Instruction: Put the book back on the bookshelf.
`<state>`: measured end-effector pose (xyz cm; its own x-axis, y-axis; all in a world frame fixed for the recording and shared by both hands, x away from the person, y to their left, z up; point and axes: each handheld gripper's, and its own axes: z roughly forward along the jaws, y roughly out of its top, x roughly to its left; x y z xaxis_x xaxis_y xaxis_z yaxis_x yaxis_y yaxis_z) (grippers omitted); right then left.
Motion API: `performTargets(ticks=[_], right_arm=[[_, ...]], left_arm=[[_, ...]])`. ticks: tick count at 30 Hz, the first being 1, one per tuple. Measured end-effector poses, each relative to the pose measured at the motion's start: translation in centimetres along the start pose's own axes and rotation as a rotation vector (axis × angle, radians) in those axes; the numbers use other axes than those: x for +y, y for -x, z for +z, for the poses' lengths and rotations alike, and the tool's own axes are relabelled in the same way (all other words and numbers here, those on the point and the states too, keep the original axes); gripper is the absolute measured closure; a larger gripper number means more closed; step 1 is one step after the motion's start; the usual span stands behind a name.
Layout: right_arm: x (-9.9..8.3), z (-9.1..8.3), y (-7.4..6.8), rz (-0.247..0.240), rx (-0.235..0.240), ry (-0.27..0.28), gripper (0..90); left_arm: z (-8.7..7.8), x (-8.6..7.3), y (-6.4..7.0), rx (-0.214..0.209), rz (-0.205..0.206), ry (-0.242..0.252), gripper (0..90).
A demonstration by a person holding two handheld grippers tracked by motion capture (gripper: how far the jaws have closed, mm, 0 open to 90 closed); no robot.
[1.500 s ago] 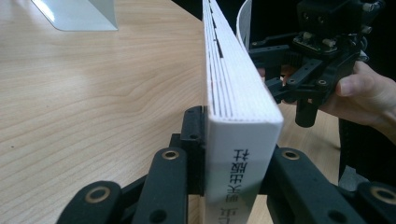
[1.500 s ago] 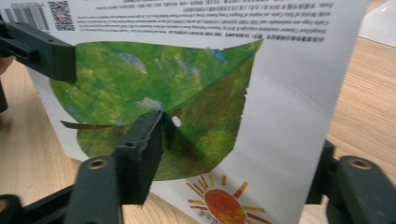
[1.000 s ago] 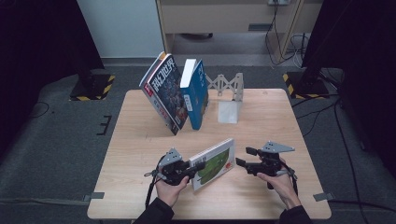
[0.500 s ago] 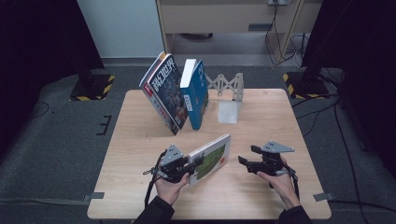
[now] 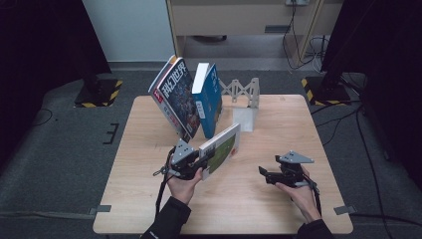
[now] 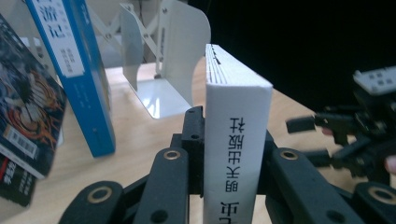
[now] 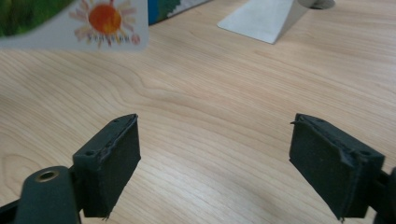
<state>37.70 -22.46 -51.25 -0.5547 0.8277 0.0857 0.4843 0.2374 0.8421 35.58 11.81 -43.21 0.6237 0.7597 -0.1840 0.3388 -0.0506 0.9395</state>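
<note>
The left gripper (image 5: 201,162) is clamped on the spine of a white book (image 5: 221,148), which rises tilted from its jaws, off the table (image 5: 259,199). Beyond it lean a magazine (image 5: 174,97) and a blue book (image 5: 209,99), with a white bookend (image 5: 246,102) just right. The right gripper (image 5: 263,174) sits well to the white book's right, jaws wide apart, holding nothing.

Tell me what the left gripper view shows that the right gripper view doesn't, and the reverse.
Left gripper view alone: the white book's spine with black printed characters, clamped between the left gripper's jaws, plus the blue book and magazine. Right gripper view alone: the right gripper's jaws wide apart over bare wood, and an orange sun on the book's cover. Both: the white bookend and table.
</note>
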Motion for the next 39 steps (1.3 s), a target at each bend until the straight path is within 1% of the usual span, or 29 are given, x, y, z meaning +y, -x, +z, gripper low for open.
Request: performTargets(ticks=[1,2,3,4,5,7,8,9,10,13,16,18,20,22,24,25,27,30,31,33,34,37,39], right_arm=[[-0.1,0.0,0.1,-0.003,-0.009,-0.001,15.5],[-0.2,0.0,0.2,-0.001,-0.014,-0.012,14.7],[-0.3,0.0,0.3,-0.009,-0.022,-0.020,13.9],[-0.4,0.1,0.3,-0.003,-0.026,-0.025,13.5],[-0.6,0.1,0.4,0.000,-0.033,-0.034,13.1],[-0.9,0.3,0.6,-0.006,-0.050,-0.060,12.6],[-0.9,0.3,0.5,0.000,-0.050,-0.071,12.2],[-1.0,0.5,0.6,-0.009,-0.061,-0.077,12.1],[-1.1,0.5,0.6,-0.007,-0.066,-0.082,12.0],[-1.3,0.6,0.6,-0.016,-0.064,-0.100,11.5],[-1.4,0.8,0.6,-0.014,-0.068,-0.112,11.1],[-1.5,1.0,0.7,-0.023,-0.067,-0.120,11.0],[-1.5,1.0,0.6,-0.023,-0.065,-0.121,11.0],[-1.5,1.1,0.6,-0.025,-0.062,-0.118,11.0],[-1.5,1.1,0.7,-0.024,-0.060,-0.116,11.0],[-1.5,1.1,0.7,-0.020,-0.060,-0.112,11.1],[-1.5,1.1,0.8,-0.014,-0.059,-0.115,11.0],[-1.5,1.2,1.0,-0.014,-0.066,-0.114,11.1],[-1.5,1.2,1.0,-0.012,-0.067,-0.114,11.1],[-1.4,1.1,1.2,-0.017,-0.066,-0.112,11.1],[-1.4,1.0,1.2,-0.014,-0.067,-0.112,11.1],[-1.4,1.0,1.4,-0.009,-0.071,-0.109,11.2],[-1.5,1.0,1.4,-0.009,-0.072,-0.111,11.2]], left_arm=[[0.2,0.1,0.0,0.003,0.001,0.008,74.8],[0.6,0.2,0.0,0.006,-0.001,0.015,74.8],[0.8,0.3,0.0,0.009,0.002,0.017,74.8],[1.2,0.3,0.0,0.013,0.006,0.021,74.7],[1.6,0.4,0.1,0.021,0.013,0.022,74.8],[2.4,0.5,0.1,0.030,0.014,0.029,74.8],[2.9,0.6,0.1,0.038,0.013,0.035,74.8],[3.2,0.7,0.1,0.044,0.011,0.040,74.8],[3.5,0.7,0.1,0.057,0.016,0.047,74.8],[4.8,1.0,0.3,0.084,0.024,0.064,74.7],[6.2,1.2,0.3,0.095,0.009,0.085,74.7],[7.1,1.2,0.1,0.103,-0.002,0.092,74.7],[8.2,1.3,-0.1,0.112,-0.016,0.094,74.7],[9.3,1.3,-0.4,0.127,-0.032,0.111,74.7],[10.2,1.4,-0.7,0.143,-0.033,0.116,74.7],[10.8,1.5,-0.8,0.150,-0.041,0.119,74.7],[11.6,1.6,-1.0,0.157,-0.040,0.120,74.7],[12.9,1.7,-1.3,0.185,-0.039,0.121,74.8],[13.3,1.6,-1.5,0.191,-0.050,0.122,74.7],[14.1,1.5,-2.0,0.190,-0.085,0.132,74.7],[14.4,1.5,-2.1,0.190,-0.091,0.134,74.7],[15.3,1.5,-2.3,0.200,-0.092,0.141,74.7],[15.7,1.4,-2.4,0.198,-0.097,0.142,74.7]])
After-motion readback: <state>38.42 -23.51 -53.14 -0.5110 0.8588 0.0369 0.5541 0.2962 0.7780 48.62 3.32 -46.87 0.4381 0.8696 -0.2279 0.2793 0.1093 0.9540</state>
